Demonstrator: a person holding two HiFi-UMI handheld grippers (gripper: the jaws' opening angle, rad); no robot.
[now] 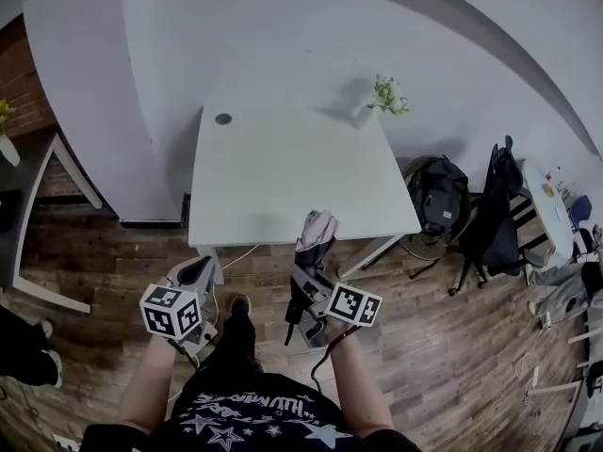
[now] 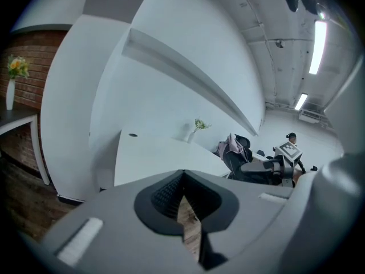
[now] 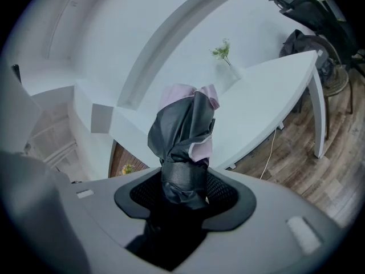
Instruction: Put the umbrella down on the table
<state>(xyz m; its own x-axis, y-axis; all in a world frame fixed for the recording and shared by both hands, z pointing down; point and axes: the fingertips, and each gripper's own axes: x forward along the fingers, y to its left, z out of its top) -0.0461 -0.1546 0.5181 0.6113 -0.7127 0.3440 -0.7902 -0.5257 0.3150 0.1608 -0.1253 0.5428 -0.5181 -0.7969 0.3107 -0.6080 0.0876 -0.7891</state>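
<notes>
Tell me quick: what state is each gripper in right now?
Left gripper: jaws together, holding nothing.
Right gripper: closed on the folded umbrella, not yet set on the table.

Right gripper (image 1: 303,273) holds folded umbrella (image 1: 317,232) at table (image 1: 283,177) edge.

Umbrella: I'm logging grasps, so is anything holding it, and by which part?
The right gripper holds the umbrella around the dark bundled fabric at its near end. The left gripper is shut, empty.
</notes>
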